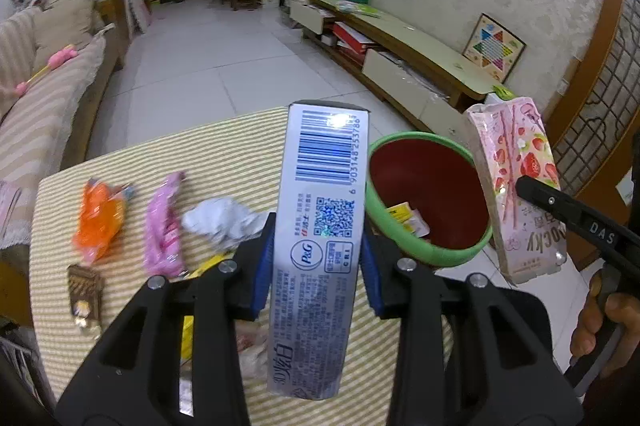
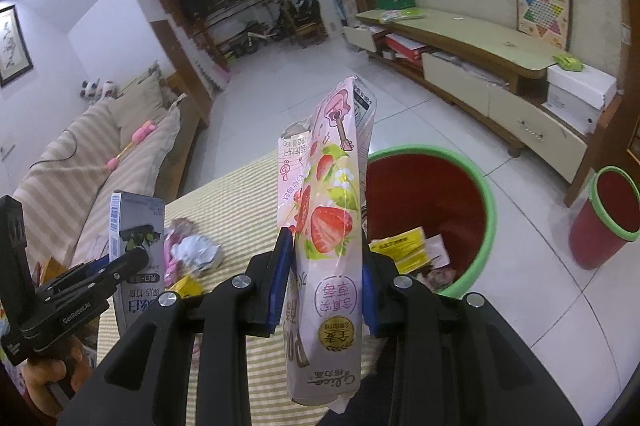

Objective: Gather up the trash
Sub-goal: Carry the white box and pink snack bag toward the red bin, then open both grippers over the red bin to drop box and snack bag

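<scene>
- Nearest the lens in the left wrist view, the left gripper has its blue pads clamped on a silver toothpaste box, which runs up the centre of the frame with its barcode end on top.
- In the right wrist view, the right gripper is closed the same way on a pink strawberry snack box, held upright in the middle of the frame.
- A red bin with a green rim stands on the tiled floor just right of the snack box; yellow packets lie inside it.
- A second red bin stands at the right edge.
- On the striped tablecloth, lower left in the left wrist view, lie an orange wrapper, a pink wrapper, a crumpled white paper and a brown wrapper.
</scene>
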`<state>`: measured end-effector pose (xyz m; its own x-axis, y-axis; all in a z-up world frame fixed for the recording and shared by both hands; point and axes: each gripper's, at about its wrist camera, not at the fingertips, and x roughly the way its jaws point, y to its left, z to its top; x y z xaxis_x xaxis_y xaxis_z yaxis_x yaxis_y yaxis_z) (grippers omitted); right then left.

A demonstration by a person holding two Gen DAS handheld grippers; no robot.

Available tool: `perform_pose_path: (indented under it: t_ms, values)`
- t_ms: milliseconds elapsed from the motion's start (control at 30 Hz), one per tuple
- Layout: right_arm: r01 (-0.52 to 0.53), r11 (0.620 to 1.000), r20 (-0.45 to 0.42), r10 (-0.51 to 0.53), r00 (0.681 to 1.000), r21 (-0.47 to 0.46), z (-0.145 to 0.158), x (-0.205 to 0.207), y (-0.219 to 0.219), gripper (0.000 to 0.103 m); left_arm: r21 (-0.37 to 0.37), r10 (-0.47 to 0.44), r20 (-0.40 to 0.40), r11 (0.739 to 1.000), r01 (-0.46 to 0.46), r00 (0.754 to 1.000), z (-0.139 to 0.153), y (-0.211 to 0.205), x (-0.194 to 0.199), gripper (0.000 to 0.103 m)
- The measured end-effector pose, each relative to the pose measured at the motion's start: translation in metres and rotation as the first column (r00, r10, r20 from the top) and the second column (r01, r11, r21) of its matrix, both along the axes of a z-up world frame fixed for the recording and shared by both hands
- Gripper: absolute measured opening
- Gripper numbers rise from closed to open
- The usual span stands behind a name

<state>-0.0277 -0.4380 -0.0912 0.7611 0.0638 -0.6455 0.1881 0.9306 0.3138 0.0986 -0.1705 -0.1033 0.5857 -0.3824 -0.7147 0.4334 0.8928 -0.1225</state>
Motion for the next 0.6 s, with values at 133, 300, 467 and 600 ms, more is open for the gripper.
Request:
perform_pose_path:
  t_ms: [133,300,467,600]
  values:
    - [0.021,1.0,0.006,-0.021,1.0,-0.01,0.001,0.004,-0.018,0.03,-0.006,-0.03,-0.008,1.0,0.03,1.0,-0.003,-0.029,0.01,0.036]
    - [0.043,0.999,0.008,-0.043,0.999,0.003,-0.003,0.013,-0.041,0.03,-0.037,-0.075,-0.037,0.997,0.074,0.996,-0.007,-0.065,0.027,0.036]
    - [0.06,0.998,-0.002,-0.06,0.998,0.01,-0.012,0.024,-0.061,0.03,-0.047,-0.134,-0.052,0.99,0.132,0.99,-0.012,-0.106,0.038,0.036]
    - [0.056,0.998,0.0,-0.056,0.998,0.035,-0.018,0.035,-0.075,0.037,-0.058,-0.197,-0.069,0.979,0.194,0.978,-0.014,-0.135,0.049,0.037]
